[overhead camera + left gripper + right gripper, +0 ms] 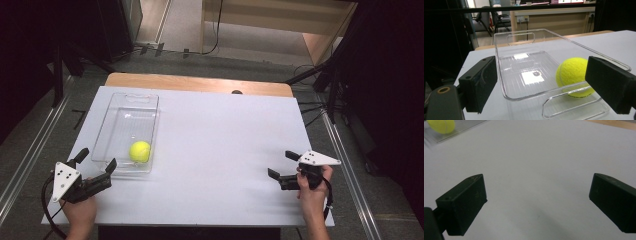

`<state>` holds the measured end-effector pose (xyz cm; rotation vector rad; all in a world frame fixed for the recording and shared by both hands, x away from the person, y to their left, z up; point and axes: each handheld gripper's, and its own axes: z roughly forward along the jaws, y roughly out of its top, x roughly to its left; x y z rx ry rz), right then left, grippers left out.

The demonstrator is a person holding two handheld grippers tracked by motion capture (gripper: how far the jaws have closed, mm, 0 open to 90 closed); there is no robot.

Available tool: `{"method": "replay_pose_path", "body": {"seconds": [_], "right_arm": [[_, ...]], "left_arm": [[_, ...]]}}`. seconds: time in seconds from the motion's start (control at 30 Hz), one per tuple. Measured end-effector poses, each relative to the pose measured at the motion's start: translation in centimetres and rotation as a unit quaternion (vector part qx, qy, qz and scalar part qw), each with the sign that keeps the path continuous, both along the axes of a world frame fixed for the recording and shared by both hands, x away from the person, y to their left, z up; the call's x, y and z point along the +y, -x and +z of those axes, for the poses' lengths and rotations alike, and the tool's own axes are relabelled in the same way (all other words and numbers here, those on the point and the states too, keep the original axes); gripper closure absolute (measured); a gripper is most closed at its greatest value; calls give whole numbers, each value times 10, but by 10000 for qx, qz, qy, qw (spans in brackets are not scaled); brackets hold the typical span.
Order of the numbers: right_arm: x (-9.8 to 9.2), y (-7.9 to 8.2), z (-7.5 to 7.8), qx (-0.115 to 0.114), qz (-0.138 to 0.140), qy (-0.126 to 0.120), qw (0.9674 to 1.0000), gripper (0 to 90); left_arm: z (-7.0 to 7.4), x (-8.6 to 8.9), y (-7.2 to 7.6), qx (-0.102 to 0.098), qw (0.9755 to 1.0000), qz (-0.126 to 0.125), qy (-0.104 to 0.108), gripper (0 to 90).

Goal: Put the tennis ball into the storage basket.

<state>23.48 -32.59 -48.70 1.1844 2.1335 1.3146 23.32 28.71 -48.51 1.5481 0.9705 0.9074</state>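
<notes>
Jaws wide apart on left gripper (97,160), straddling near end of clear tray (116,107); tennis ball (140,151) just ahead, toward right jaw, inside tray's near corner. Right gripper (283,164), also spread and empty, far across white table (225,150); left nearer.

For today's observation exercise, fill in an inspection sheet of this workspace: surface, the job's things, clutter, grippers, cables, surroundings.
Surface: white rectangular tabletop, with a wooden strip along its far edge.
Job's things: yellow felt tennis ball lying inside the clear plastic rectangular bin, at its near end.
Clutter: nothing seen.
Grippers: left gripper open, jaws at the bin's near end; right gripper open over bare tabletop, holding nothing.
Cables: black cable trailing from the left gripper; more cables on the floor.
Surroundings: dark stands, grey floor, pale wooden furniture beyond.
</notes>
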Motion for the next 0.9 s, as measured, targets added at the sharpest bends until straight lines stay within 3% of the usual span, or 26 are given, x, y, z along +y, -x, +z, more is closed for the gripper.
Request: {"method": "replay_pose_path", "body": {"seconds": [0.37, 0.6, 0.77, 0.9], "right_arm": [[-22, 22, -6, -289, -483, -359, 9978, 3], [-37, 44, -9, -671, -736, -631, 9930, 3], [-45, 51, -12, -712, -933, -774, 9901, 3], [-46, 50, -14, -679, -973, -777, 9899, 3]], "left_arm": [[1, 1, 0, 15, 10000, 27, 75, 113], [1, 2, -1, 12, 9999, 12, 116, 113], [1, 2, -1, 14, 9999, 8, 115, 113], [1, 1, -1, 17, 9999, 23, 131, 113]]}}
